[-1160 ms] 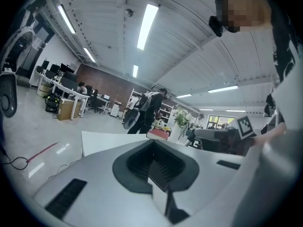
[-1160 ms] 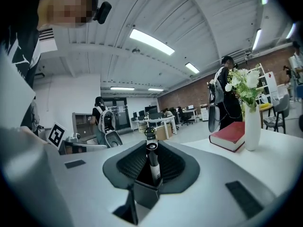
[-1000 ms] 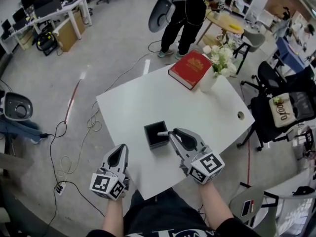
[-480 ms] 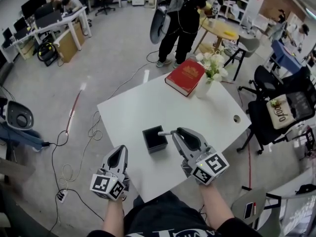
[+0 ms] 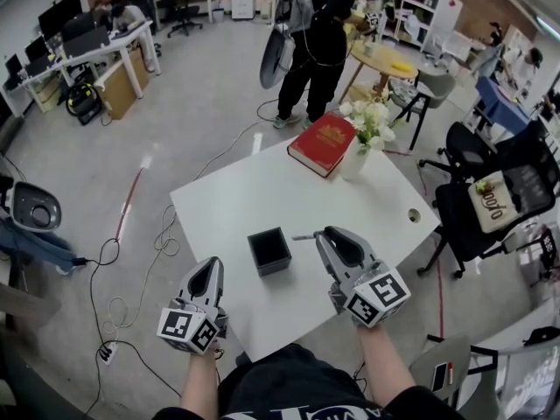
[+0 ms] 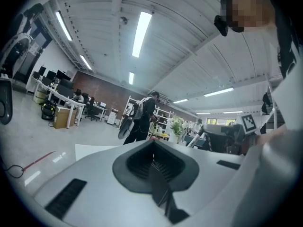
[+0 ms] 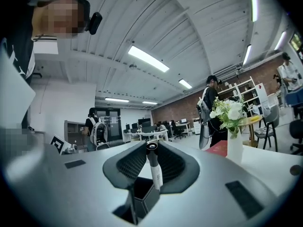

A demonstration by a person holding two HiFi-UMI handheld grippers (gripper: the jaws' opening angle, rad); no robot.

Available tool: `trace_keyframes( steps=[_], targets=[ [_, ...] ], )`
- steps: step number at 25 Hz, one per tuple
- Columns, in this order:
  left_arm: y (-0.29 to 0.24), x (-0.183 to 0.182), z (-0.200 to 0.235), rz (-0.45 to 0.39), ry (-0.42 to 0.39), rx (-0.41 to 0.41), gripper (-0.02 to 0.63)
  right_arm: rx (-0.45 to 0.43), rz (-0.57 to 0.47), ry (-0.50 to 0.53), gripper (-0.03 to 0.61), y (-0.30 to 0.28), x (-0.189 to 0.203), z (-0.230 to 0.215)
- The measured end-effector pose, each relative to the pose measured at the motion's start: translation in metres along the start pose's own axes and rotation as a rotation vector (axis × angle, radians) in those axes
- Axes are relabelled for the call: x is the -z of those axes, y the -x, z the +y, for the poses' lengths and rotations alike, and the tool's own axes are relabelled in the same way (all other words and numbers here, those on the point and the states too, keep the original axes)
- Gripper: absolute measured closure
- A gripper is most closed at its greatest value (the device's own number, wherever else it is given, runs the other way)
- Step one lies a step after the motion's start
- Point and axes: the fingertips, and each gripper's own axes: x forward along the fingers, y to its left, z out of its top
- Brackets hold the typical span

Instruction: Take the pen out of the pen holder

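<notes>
A square black pen holder (image 5: 269, 250) stands near the front of the white table (image 5: 254, 191). My right gripper (image 5: 322, 233) is just right of it, shut on a slim white-and-grey pen (image 5: 304, 236) that sticks out leftward, clear of the holder. In the right gripper view the pen (image 7: 154, 167) stands upright between the jaws, with the holder (image 7: 142, 195) below and a little to the left of it. My left gripper (image 5: 208, 268) hovers at the table's front left edge, shut and empty; its own view shows its jaws (image 6: 154, 162) meeting with nothing between them.
A red book (image 5: 322, 143) and a white vase of flowers (image 5: 354, 160) sit at the table's far corner. A cable hole (image 5: 413, 216) is near the right edge. A person (image 5: 311, 42) stands beyond the table, and an office chair (image 5: 490, 199) is at the right.
My right gripper has risen and moved right with the pen, which came up out of the holder and now hangs beside it. The left gripper rose slightly.
</notes>
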Motion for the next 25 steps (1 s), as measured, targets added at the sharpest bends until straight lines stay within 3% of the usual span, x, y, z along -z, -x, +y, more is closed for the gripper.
trace_keyframes(
  steps=[25],
  targets=[
    [0.005, -0.021, 0.012, -0.049, -0.039, -0.08, 0.614, 0.043, 0.117, 0.022, 0.497, 0.018, 0.036, -0.018]
  ],
)
